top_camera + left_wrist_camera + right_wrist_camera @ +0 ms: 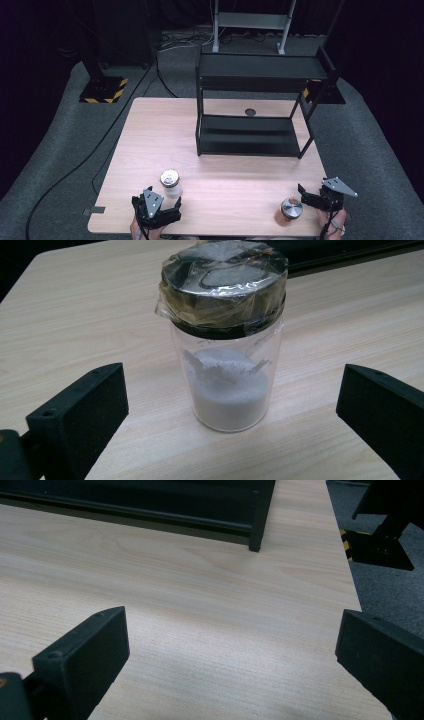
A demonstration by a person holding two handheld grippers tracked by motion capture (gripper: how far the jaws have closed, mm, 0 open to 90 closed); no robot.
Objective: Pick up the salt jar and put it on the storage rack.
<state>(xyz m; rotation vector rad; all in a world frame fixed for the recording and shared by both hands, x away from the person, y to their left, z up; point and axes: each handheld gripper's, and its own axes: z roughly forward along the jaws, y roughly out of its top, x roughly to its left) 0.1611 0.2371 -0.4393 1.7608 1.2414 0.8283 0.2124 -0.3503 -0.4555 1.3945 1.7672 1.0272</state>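
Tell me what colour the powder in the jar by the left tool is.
White powder, clearest in the left gripper view.

Clear jar (227,385) of white powder with a silvery lid, pale wood table (150,145), black shelf (250,135).

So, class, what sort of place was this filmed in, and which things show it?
Probably a lab or recording studio: black curtains surround a lone wooden table, hazard-striped stand bases sit on grey carpet, and cables trail across the floor.

clear glass jar (227,385) ahead of left gripper (230,405): shiny metal lid under crinkled plastic film, white powder inside. table (75,315) matt pale wood-grain.
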